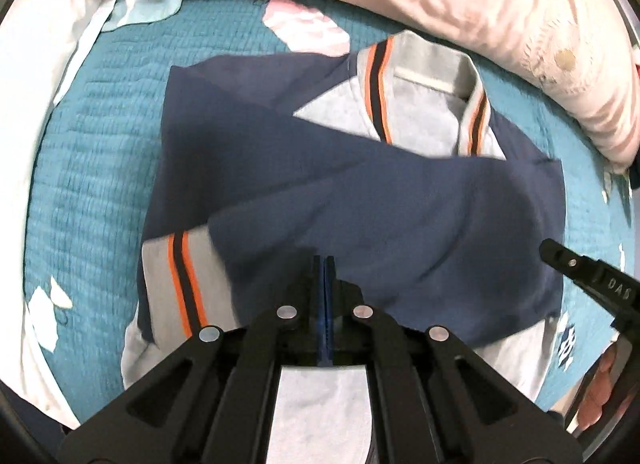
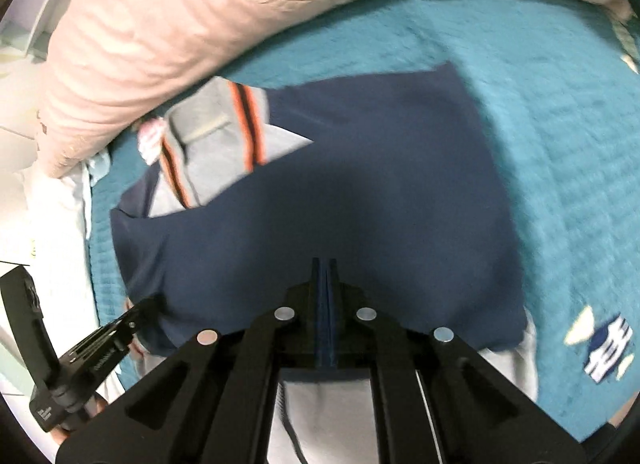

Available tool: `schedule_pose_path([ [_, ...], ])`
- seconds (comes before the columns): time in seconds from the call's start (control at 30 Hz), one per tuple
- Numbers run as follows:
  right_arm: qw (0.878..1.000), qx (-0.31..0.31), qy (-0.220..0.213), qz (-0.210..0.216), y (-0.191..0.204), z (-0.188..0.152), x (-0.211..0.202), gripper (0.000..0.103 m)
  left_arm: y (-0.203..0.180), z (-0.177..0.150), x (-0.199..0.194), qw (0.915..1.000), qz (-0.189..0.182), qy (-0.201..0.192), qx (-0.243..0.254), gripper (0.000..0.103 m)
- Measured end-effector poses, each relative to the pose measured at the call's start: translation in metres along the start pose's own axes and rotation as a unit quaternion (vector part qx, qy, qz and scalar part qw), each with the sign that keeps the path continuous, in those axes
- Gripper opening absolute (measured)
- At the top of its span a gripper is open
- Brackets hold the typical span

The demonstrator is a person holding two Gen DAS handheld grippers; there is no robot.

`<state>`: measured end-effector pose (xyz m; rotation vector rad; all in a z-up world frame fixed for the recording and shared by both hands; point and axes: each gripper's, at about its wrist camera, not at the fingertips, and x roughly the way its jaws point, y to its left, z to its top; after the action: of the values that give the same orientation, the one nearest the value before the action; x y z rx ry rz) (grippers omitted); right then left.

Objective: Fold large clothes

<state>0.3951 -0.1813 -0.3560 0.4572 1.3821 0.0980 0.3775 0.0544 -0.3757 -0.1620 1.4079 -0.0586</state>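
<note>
**Sleeves crossed, jacket awaits its next fold**

A navy varsity-style jacket (image 1: 360, 191) lies on a teal quilted bedspread (image 1: 100, 167), its grey collar (image 1: 432, 75) with orange and dark stripes pointing toward a long pink pillow (image 1: 480, 15) that curves along the far side of the jacket. Both navy sleeves are folded across the chest; one grey striped cuff (image 1: 180, 276) rests at the jacket's near corner, and the grey hem band (image 2: 528, 352) shows along the edge nearest the cameras.

The left gripper (image 1: 324, 264) hangs over the lower middle of the jacket with its jaws pressed together on nothing. The right gripper (image 2: 324, 264), over the same stretch of navy cloth, is likewise closed and empty; in the left wrist view it shows at the jacket's lower corner.

The next step appears to be bringing the hem up toward the collar. To do it well, each gripper would best open and take a hem corner, pinching all layers so the crossed sleeves do not slide out, then lift evenly and lay the hem square with the shoulders. Motion blur softens the cloth's finer creases.
</note>
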Motion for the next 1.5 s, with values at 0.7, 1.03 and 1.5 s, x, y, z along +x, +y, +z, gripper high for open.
schedule_pose_path([
  [0.7, 0.996, 0.023, 0.004, -0.081, -0.054, 0.024, 0.025, 0.0, 0.061, 0.015, 0.039, 0.9978, 0.021, 0.038, -0.049, 0.003],
  [1.03, 0.999, 0.044, 0.002, -0.027, -0.055, 0.026, -0.019, 0.006, 0.025, 0.031, -0.01, 0.9992, -0.004, 0.012, -0.037, 0.027],
  [1.5, 0.995, 0.069, -0.051, -0.057, -0.065, 0.063, -0.058, 0.066, 0.056, 0.041, -0.048, 0.9981, 0.024, -0.024, -0.052, 0.042],
])
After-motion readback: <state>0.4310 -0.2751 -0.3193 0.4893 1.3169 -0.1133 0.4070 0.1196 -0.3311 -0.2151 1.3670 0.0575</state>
